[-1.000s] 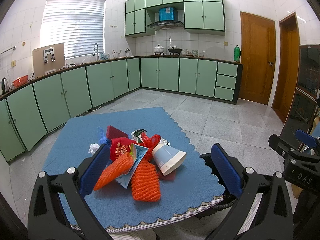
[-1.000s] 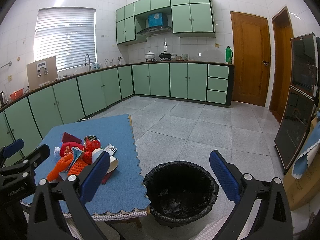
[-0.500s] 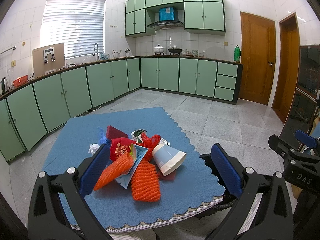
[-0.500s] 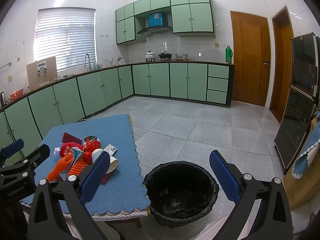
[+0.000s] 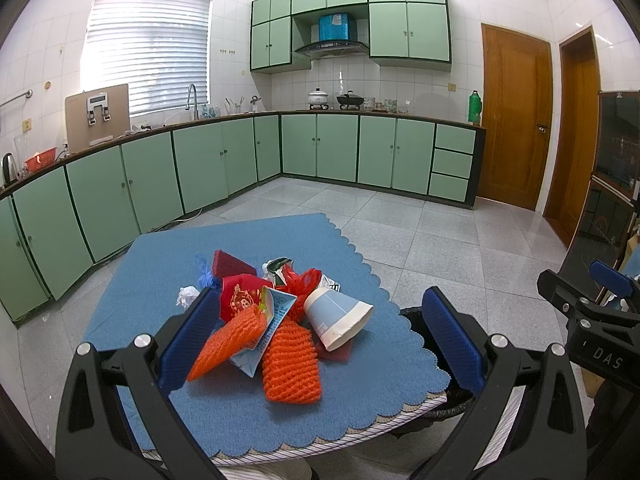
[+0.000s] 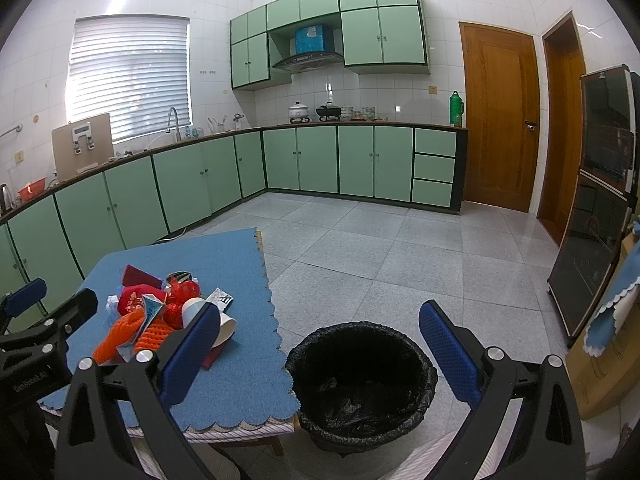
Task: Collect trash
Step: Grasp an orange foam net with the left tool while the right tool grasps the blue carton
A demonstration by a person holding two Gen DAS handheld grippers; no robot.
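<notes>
On the blue scalloped tablecloth (image 5: 160, 280), the loose heap of orange foam nets, wrappers and paper cup (image 5: 280, 320) could scatter floorwards past the black-lined bin (image 6: 360, 380) if the wide-open, empty left gripper (image 5: 320, 344) and right gripper (image 6: 320, 356) snag only one piece.

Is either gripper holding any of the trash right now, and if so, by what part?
Nothing is held. The left gripper and right gripper are both open and empty; the trash pile lies untouched on the table.

"DAS" (partial) on right hand-held gripper (image 5: 600, 304)
</notes>
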